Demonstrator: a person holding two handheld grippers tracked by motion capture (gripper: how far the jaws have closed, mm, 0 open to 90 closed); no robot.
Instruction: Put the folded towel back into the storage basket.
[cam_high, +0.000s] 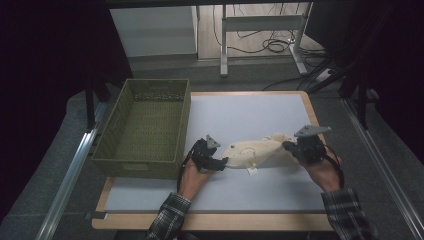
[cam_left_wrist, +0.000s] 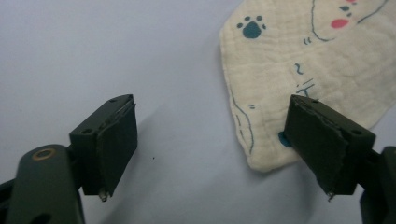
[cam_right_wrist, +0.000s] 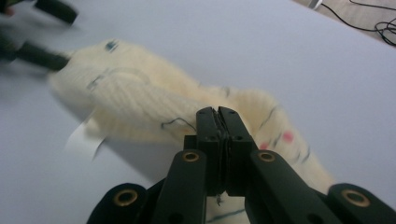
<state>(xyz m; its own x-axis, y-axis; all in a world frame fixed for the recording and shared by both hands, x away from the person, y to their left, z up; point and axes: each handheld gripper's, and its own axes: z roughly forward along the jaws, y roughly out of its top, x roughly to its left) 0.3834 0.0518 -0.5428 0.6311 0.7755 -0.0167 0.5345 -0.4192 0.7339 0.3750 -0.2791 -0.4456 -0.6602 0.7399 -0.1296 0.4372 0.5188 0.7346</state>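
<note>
A: Where is the cloth (cam_high: 255, 151) right now?

B: On the white counter (cam_high: 240, 192), a little past its middle toward the near edge, bunched into a long roll. Its long axis runs across the counter, from the left tool (cam_high: 214, 161) up and over to the right tool (cam_high: 295, 148), with the right end a little farther from the person.

A: Which tool has it?

B: The right one. In the right gripper view the right tool (cam_right_wrist: 218, 122) has its jaws clenched flat together, and the cream fabric (cam_right_wrist: 154, 109) bunches around them, so I judge it is pinching a fold at that end. The left tool (cam_left_wrist: 212, 140) is released: in the left gripper view its jaws stand wide apart over bare counter, with one corner of the cloth (cam_left_wrist: 299, 70) lying just in front of the right-hand jaw and not pressed by either pad.

A: So what does the next move hang on?

B: On that corner lying to one side of the open left jaws rather than between them. The left hand would need to shift toward the cloth before closing.

A: Room to work?

B: Plenty toward the far edge and the right edge. The green woven basket (cam_high: 145, 127) sits along the left edge, just beside the left hand, so space is tight there.
</note>
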